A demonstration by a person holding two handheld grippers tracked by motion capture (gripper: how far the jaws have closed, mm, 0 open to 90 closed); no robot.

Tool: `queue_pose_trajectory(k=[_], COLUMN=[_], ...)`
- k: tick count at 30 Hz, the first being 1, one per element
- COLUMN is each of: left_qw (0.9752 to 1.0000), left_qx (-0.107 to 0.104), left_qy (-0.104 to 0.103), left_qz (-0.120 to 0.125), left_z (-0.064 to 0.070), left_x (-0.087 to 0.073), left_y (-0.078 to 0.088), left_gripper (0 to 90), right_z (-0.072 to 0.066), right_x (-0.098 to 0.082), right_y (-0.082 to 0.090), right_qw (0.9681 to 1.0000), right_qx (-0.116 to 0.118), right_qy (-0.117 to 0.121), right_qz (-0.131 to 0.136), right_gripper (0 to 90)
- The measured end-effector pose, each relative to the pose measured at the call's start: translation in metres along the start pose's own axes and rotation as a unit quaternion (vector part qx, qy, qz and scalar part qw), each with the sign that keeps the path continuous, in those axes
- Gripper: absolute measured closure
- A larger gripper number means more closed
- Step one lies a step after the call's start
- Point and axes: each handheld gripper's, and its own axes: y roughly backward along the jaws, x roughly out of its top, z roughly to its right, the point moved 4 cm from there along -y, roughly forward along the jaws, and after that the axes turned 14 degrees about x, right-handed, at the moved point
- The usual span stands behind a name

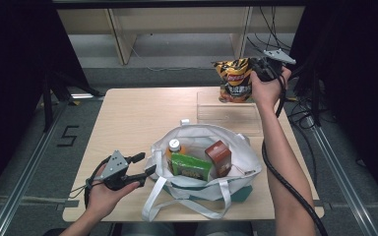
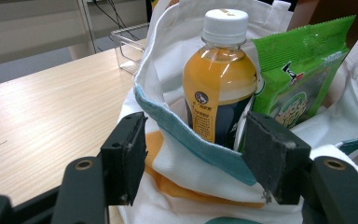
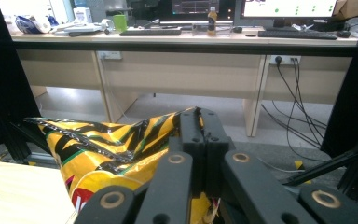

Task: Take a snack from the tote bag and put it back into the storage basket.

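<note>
Nearest the camera in the high view, at the lower left of the frame, the left gripper [image 1: 145,164] stands with its jaws wide, one inside and one outside the rim of the white tote bag [image 1: 236,164]; the left gripper view shows the pads either side of the teal-lined edge without pressing it. The bag sits at the centre bottom and contains an orange juice bottle [image 1: 175,147], a green packet [image 1: 191,166] and a brown carton [image 1: 218,157]. At the upper right, the right gripper [image 1: 256,66] is clamped on the top corner of the yellow chip bag [image 1: 235,81], which hangs over the clear tray [image 1: 226,114]. The step in hand appears to be carrying the chips into the tote. Recommended practice: keep the grip on the sealed edge, steady the bag mouth with the left jaws, and lower the chips into the free space beside the carton, avoiding the bottle cap.
</note>
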Motion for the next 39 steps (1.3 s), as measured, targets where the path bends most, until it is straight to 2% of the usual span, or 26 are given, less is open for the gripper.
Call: queue_pose_trajectory(k=[2,4,7,9,16,24,30,33,39], left_qw=[1.0,1.0,1.0,1.0,1.0,1.0,1.0,1.0,1.0], left_qx=[0.0,0.0,-0.001,0.0,-0.001,-0.001,0.0,0.0,-0.001], left_qy=[0.0,0.0,-0.001,0.0,0.0,0.0,0.0,-0.001,0.0], left_qz=[0.0,0.0,0.0,0.0,0.0,0.0,0.0,0.0,-0.001], left_z=[0.0,0.0,0.0,0.0,0.0,0.0,0.0,0.0,0.0], left_x=[0.0,0.0,0.0,0.0,0.0,0.0,0.0,0.0,-0.001], left_y=[0.0,0.0,0.0,0.0,0.0,0.0,0.0,0.0,0.0], left_gripper=[38.9,38.9,38.9,38.9,38.9,38.8,38.8,38.8,38.8], right_z=[0.0,-0.002,-0.002,-0.004,-0.005,-0.008,-0.007,-0.007,-0.004], right_x=[0.0,0.0,0.0,0.0,0.0,0.0,0.0,-0.001,-0.006], right_y=[-0.001,-0.002,-0.004,-0.005,-0.008,-0.01,-0.011,-0.013,-0.016], right_qw=[1.0,1.0,0.9999,1.0,0.9999,0.9999,0.9999,0.9999,0.9999], right_qx=[0.003,0.004,0.009,0.008,0.012,0.011,0.014,0.011,0.01], right_qy=[0.009,0.004,0.011,0.003,0.011,0.0,0.01,0.002,0.003], right_qz=[0.002,0.003,0.001,0.0,0.002,-0.001,-0.003,-0.005,-0.011], right_gripper=[90.0,90.0,90.0,90.0,90.0,90.0,90.0,90.0,90.0])
